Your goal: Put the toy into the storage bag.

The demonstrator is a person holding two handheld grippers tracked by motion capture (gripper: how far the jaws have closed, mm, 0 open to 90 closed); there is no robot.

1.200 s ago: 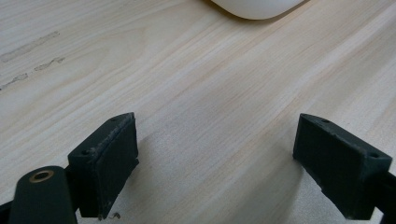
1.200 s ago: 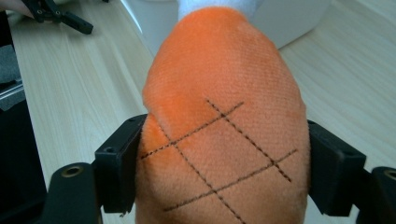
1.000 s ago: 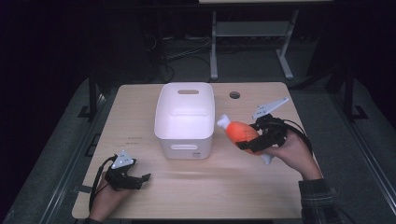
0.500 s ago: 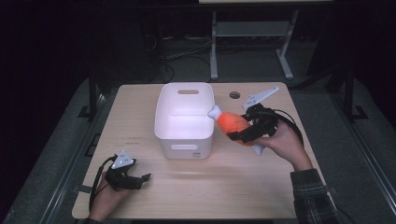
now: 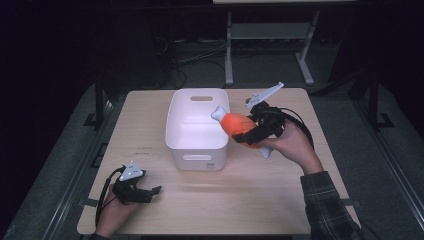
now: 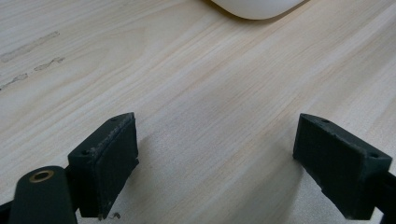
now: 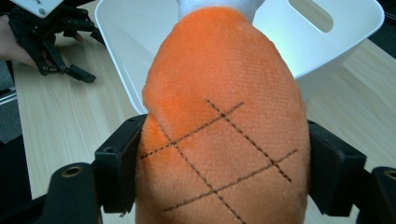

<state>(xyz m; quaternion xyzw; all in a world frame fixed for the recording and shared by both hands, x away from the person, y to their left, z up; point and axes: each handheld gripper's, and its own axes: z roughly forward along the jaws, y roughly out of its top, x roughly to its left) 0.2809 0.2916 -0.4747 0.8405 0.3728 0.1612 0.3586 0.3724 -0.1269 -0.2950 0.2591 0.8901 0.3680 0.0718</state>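
An orange plush drumstick toy [image 5: 239, 125] with a white bone tip is held in the air at the right rim of the white bin [image 5: 196, 142]. My right gripper [image 5: 250, 131] is shut on it, and its white tip reaches over the bin's opening. In the right gripper view the plush toy [image 7: 224, 121] bulges between the two black pads, with the bin [image 7: 327, 42] just behind it. My left gripper [image 5: 150, 192] rests open on the table at the front left. In the left gripper view its jaws [image 6: 229, 163] stand wide apart over bare wood.
The light wooden table [image 5: 250, 200] has a round hole near its far right edge. A metal stand [image 5: 270, 35] and cables lie on the dark floor behind the table. The left hand and its gripper [image 7: 46, 37] show beyond the bin in the right gripper view.
My right gripper has carried the drumstick toy up and to the left, from beside the bin to its right rim. The left gripper has stayed where it was.
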